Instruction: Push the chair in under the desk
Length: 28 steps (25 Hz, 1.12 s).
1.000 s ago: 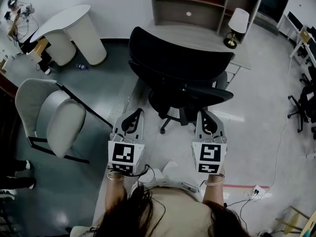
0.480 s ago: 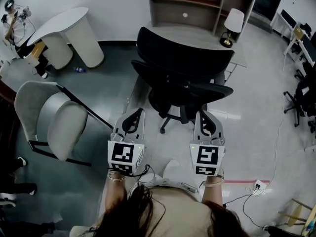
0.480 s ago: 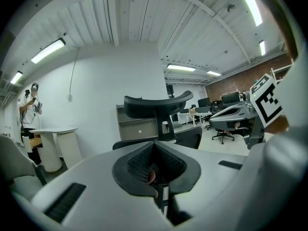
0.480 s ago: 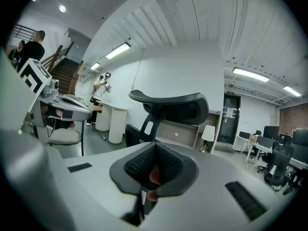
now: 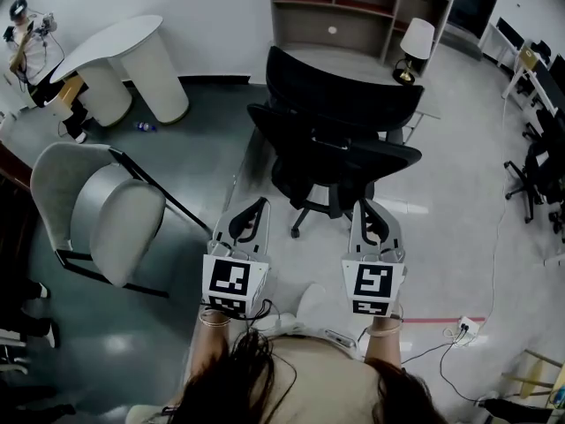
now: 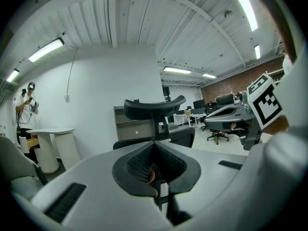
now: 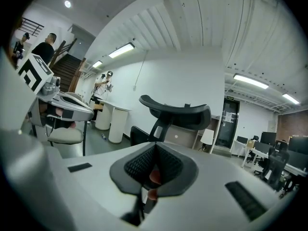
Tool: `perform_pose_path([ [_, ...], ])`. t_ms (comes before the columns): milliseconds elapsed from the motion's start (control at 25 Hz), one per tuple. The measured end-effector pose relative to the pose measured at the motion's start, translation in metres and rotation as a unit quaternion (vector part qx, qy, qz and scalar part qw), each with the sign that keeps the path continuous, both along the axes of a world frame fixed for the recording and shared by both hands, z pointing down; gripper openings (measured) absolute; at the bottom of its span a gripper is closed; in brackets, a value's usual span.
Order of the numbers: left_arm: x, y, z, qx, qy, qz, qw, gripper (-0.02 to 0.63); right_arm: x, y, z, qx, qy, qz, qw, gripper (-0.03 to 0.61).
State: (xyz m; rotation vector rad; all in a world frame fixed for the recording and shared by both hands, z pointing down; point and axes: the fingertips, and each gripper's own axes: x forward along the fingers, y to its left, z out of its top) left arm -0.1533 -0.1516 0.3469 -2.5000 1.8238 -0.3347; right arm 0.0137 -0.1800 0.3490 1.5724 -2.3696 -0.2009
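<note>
- Before the desk, the chair looks heavy yet free-rolling; push its stiff backrest.
- Farther from the desk, left gripper and right gripper have jaws closed, empty.

Head view: cool, even overhead light, rather dim overall. Strong barrel distortion, so straight walls bow toward the frame edges. The pale floor carries soft sheen patches on its right part; its dark left part is underexposed, with faint reflections. The chair reads near-solid black with little surface detail and casts only a weak shadow.

Both gripper views: fisheye, with black vignette in the corners. The strip lights on the ceiling are blown out to white. The nearest foreground is soft; the background is acceptably sharp.
</note>
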Motion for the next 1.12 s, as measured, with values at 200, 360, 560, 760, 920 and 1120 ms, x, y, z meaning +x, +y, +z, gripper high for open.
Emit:
perform_pose_path([
  [200,-0.007,0.019,0.0,-0.002,0.008,0.002,1.0,0.011,-0.008,0.019,-0.002,0.008,0.011,0.004,1.0,0.021],
  [360,-0.012,0.035,0.005,-0.006,0.015,0.006,0.9998,0.011,-0.012,0.037,-0.003,0.008,0.019,0.009,1.0,0.021],
  [560,-0.018,0.051,0.01,0.001,0.023,0.011,0.9997,0.011,-0.014,0.058,-0.002,0.008,0.026,0.016,1.0,0.02],
  [760,-0.024,0.066,0.013,-0.004,0.03,0.012,0.9995,0.011,-0.018,0.07,0.0,0.006,0.03,0.019,0.999,0.02],
  [920,-0.028,0.078,0.016,-0.006,0.037,0.014,0.9992,0.011,-0.021,0.081,0.002,0.005,0.03,0.025,0.999,0.021],
  [1120,-0.029,0.087,0.019,-0.004,0.052,0.02,0.9984,0.011,-0.021,0.091,0.004,0.001,0.026,0.031,0.999,0.02],
])
